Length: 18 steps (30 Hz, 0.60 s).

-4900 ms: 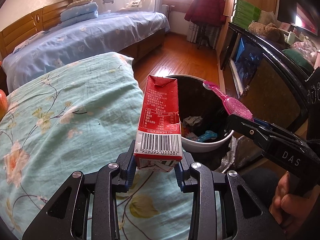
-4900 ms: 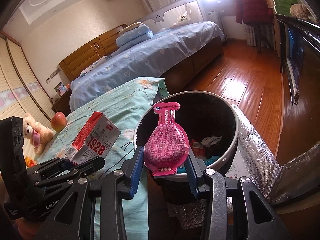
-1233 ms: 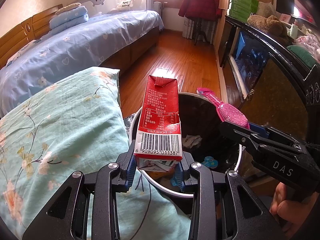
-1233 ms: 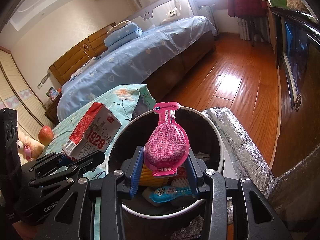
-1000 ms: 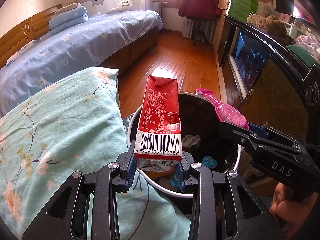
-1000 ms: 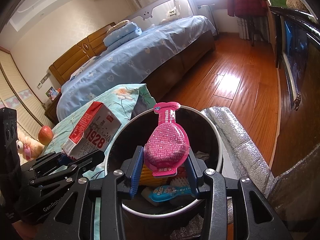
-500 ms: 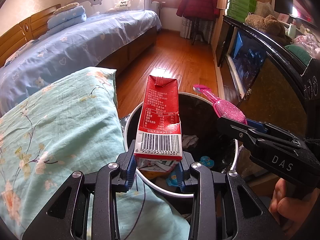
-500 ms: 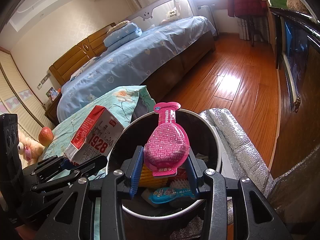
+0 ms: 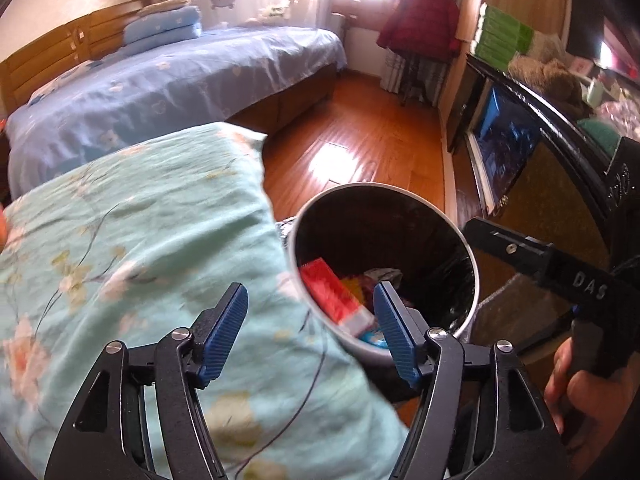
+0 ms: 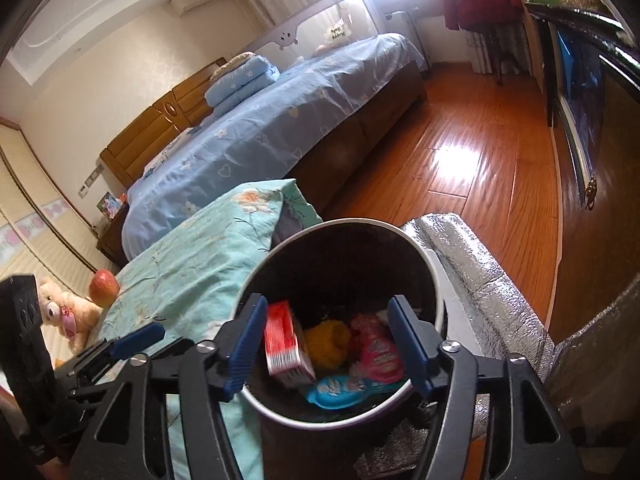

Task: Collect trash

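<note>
The round trash bin (image 9: 468, 252) (image 10: 434, 264) stands on the floor beside the green floral bedding. The red milk carton (image 9: 334, 294) (image 10: 285, 344) lies inside it at the left. The pink pouch (image 10: 378, 350) lies inside at the right, next to yellow and blue trash. My left gripper (image 9: 310, 324) is open and empty, over the bedding at the bin's near rim. My right gripper (image 10: 326, 340) is open and empty, above the bin's near side. The right gripper also shows in the left wrist view (image 9: 540, 256), and the left gripper in the right wrist view (image 10: 136, 338).
The green floral bedding (image 9: 132, 248) (image 10: 192, 264) lies left of the bin. A blue bed (image 9: 172, 80) stands behind it. A silver foil mat (image 10: 480, 280) lies right of the bin. A dark cabinet (image 9: 540, 168) runs along the right. An apple (image 10: 103, 282) and a teddy bear (image 10: 64, 312) lie on the bedding.
Both grippers have opened. The red carton and the pink pouch have dropped from the grippers into the bin. The left gripper has shifted left over the bedding.
</note>
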Each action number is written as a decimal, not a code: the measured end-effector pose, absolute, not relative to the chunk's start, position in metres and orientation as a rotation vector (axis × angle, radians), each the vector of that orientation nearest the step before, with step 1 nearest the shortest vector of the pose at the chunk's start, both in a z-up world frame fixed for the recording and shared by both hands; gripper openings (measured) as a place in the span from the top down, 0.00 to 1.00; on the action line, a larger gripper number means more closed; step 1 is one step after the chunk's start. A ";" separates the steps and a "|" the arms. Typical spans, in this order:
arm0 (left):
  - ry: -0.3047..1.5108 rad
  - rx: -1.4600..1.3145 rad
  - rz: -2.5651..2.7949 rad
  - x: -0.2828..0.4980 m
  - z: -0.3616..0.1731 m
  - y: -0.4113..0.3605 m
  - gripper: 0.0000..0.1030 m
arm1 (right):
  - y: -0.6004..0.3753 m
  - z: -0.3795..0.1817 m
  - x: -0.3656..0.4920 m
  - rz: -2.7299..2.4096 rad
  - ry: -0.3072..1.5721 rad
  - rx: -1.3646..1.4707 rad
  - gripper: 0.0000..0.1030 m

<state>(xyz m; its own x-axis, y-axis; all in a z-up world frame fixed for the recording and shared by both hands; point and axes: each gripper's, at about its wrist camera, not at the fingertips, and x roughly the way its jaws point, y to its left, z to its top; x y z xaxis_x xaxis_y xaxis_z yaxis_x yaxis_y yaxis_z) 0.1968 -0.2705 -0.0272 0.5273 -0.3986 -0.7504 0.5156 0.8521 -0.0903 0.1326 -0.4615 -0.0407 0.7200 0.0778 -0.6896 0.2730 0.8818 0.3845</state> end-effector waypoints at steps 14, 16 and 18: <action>0.753 -0.055 -0.388 0.144 -0.007 -0.129 0.16 | -0.369 -0.006 0.099 -0.009 0.672 0.398 0.04; 0.738 -0.078 -0.355 0.137 -0.006 -0.108 0.16 | -0.352 -0.006 0.095 0.010 0.659 0.381 0.03; 0.708 -0.099 -0.326 0.129 -0.001 -0.091 0.16 | -0.339 -0.005 0.094 0.019 0.658 0.365 0.03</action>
